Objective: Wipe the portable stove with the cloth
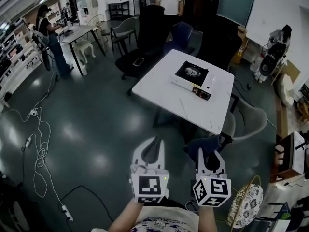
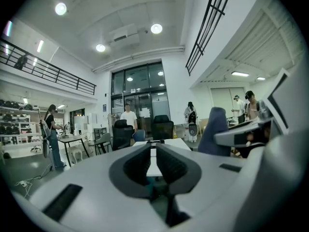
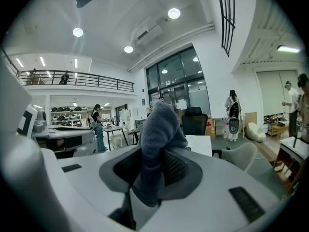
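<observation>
Wide, high hall with a dark glossy floor, loose cables trailing along the left and people busy far off. At the far middle, a white tabletop carrying the portable stove toward its far right part, black burner plate up, dark control panel at the near end. Well apart from both grippers, so no wiping begun yet.

Near the bottom of the head view, left gripper and right gripper side by side, both aimed toward the tabletop. Left fingers together but for a thin slit, nothing between them. Right fingers clamped on the blue-grey cloth, pinched low on a fold, most of it bunched up above and ahead of the tips.

Likely troubles from here, as a judgement:

- Could lose the cloth mid-stroke. Held by one fold only, so liable to pull free once dragged across the plate.
- Could scrape the stove with bare fingers if pressed down steeply, the cloth sitting off to one side instead of under the tips.
- Could shove the light-looking stove over the smooth tabletop, even toward the right edge, if wiped one-handed. Calls for the left gripper to brace the casing.
- Could catch the control panel in passing.
- On the way over, a grey chair close by the right side, easy to bump.
</observation>
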Available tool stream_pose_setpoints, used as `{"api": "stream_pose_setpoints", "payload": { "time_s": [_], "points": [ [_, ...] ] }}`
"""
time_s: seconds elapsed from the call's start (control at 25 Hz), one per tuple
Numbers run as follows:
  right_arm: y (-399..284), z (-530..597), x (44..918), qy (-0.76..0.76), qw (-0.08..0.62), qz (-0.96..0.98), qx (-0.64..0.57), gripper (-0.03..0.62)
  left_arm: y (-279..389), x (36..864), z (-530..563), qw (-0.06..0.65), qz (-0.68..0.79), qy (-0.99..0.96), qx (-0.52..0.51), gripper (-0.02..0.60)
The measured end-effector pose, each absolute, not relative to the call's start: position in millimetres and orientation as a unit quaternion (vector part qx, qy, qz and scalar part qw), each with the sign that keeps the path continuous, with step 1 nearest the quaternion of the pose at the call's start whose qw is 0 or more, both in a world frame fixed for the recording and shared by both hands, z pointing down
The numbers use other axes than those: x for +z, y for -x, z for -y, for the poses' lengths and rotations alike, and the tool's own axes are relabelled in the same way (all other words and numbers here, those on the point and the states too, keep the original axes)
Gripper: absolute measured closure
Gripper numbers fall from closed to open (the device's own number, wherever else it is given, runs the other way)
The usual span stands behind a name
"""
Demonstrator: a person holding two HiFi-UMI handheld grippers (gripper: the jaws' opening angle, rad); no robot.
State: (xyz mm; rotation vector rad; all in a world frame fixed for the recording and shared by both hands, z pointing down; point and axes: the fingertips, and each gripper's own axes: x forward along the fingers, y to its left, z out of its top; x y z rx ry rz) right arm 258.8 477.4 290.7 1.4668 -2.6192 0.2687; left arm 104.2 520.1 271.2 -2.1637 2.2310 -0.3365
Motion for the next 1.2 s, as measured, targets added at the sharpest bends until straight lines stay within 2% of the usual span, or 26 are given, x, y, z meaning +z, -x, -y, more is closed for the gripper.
{"api": "stream_pose_setpoints", "payload": {
  "time_s": [0.52, 1.2],
  "points": [
    [-246.6, -390.2, 305.0, -0.487, 0.078, 0.863, 0.105, 0.483, -90.2, 282.1, -432.9, -0.006, -0.711, 0.693, -0.117, 0.537],
    [-185.8, -208.2, 303.9, -0.559, 0.075, 0.818, 0.11, 0.484, -12.4, 282.4, -228.2, -0.001, -0.658, 0.744, -0.117, 0.537]
  ]
}}
